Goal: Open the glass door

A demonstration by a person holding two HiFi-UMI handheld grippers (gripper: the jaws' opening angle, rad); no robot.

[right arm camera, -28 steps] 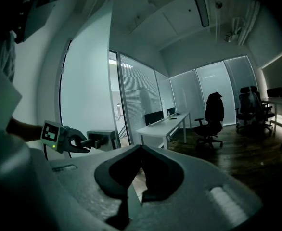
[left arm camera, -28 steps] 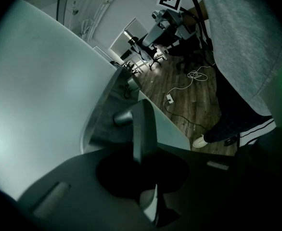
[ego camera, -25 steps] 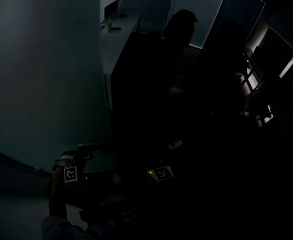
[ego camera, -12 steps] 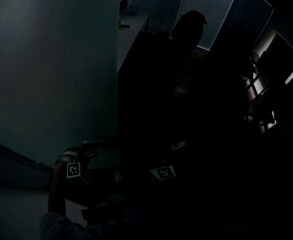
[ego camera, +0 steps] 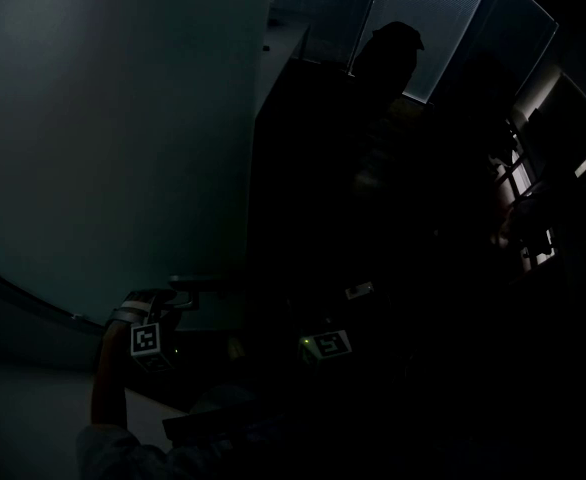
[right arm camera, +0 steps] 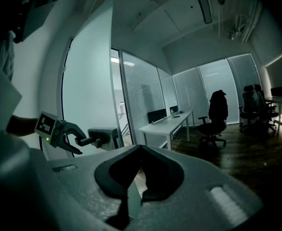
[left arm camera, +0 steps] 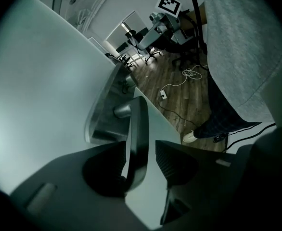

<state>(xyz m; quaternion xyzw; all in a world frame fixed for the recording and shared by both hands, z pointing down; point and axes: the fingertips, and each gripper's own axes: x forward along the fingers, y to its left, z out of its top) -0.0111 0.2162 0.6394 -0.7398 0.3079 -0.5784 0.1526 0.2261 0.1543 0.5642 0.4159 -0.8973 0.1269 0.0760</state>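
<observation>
Glass door (left arm camera: 35, 105), left tongs (left arm camera: 140, 146) just spread around its lever handle (left arm camera: 136, 124) (no pinch), right tongs (right arm camera: 140, 148) pressed together, desk (right arm camera: 165, 124) beyond

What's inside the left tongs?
The door handle sits between the left tongs, which have just been opening. The tongs hide whatever lies beneath it.

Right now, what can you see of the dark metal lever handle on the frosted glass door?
The dark metal lever handle is a rounded bar on a round stem, fixed to a grey metal lock plate at the frosted glass door's edge. It lies between the left gripper's jaws, which have just been opening; a gap shows beside it.
</observation>
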